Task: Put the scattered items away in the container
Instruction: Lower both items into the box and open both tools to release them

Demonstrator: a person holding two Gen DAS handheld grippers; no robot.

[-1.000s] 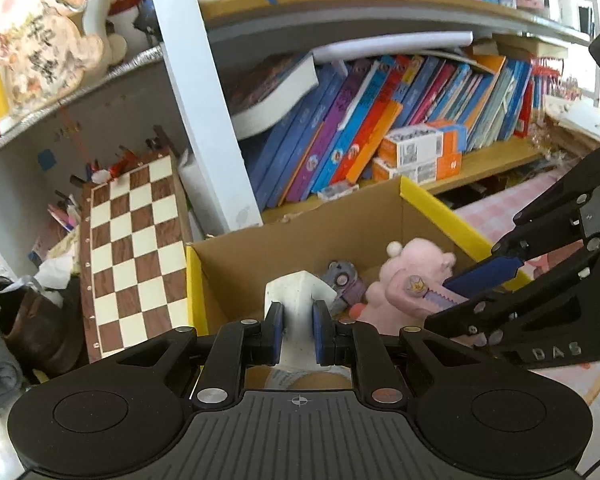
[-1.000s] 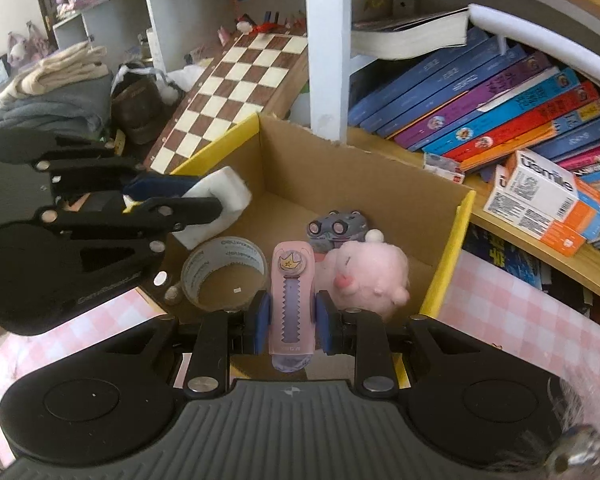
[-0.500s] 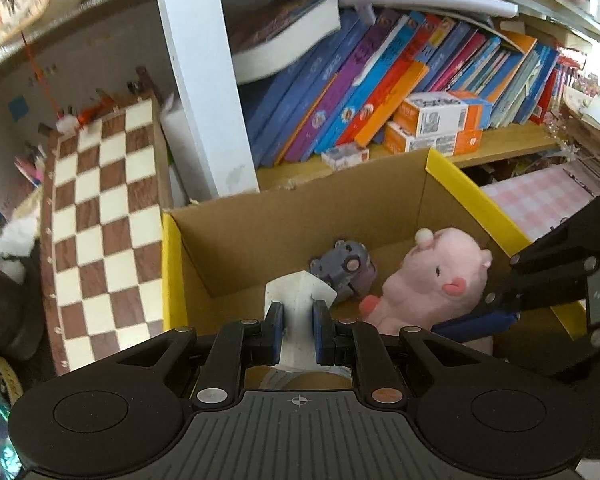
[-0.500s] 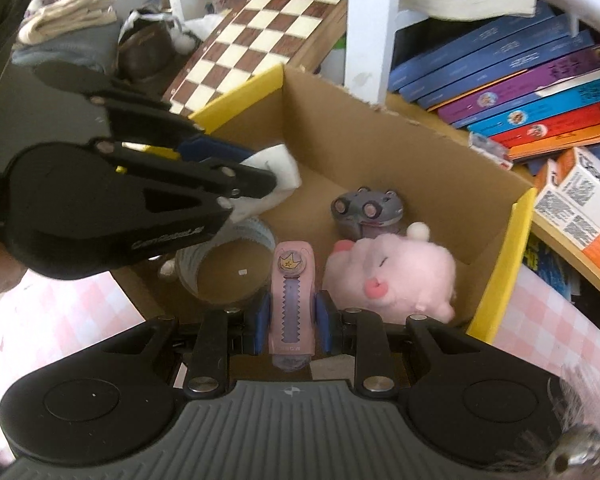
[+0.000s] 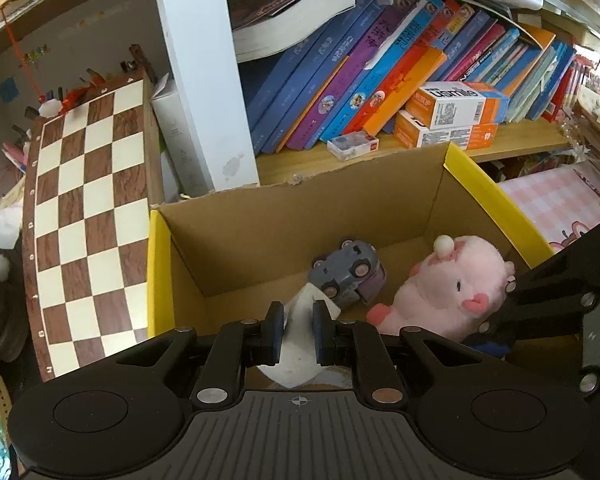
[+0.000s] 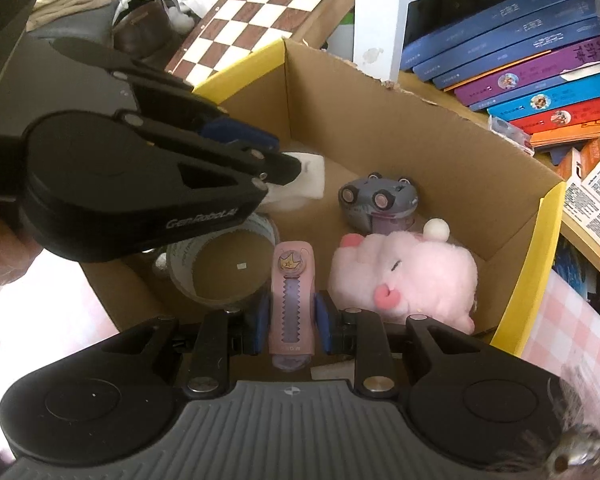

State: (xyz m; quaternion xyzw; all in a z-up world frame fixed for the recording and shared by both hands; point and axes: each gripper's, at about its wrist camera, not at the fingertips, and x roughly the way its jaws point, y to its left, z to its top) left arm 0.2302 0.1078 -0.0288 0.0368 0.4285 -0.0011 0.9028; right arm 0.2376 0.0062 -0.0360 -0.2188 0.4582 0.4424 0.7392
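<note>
Jaws clamp: left gripper on white cloth, right gripper on pink cutter.

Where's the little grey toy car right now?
The grey toy car lies in the cardboard box by the back wall, just behind the pink plush pig.

White folded cloth and pink clip held over yellow-rimmed cardboard box.

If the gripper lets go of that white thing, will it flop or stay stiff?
Probably flop. The white cloth bunches and folds where the left gripper pinches it, so it looks soft. It seems light, so it would likely settle quietly in the cardboard box and neither roll nor bounce.
</note>
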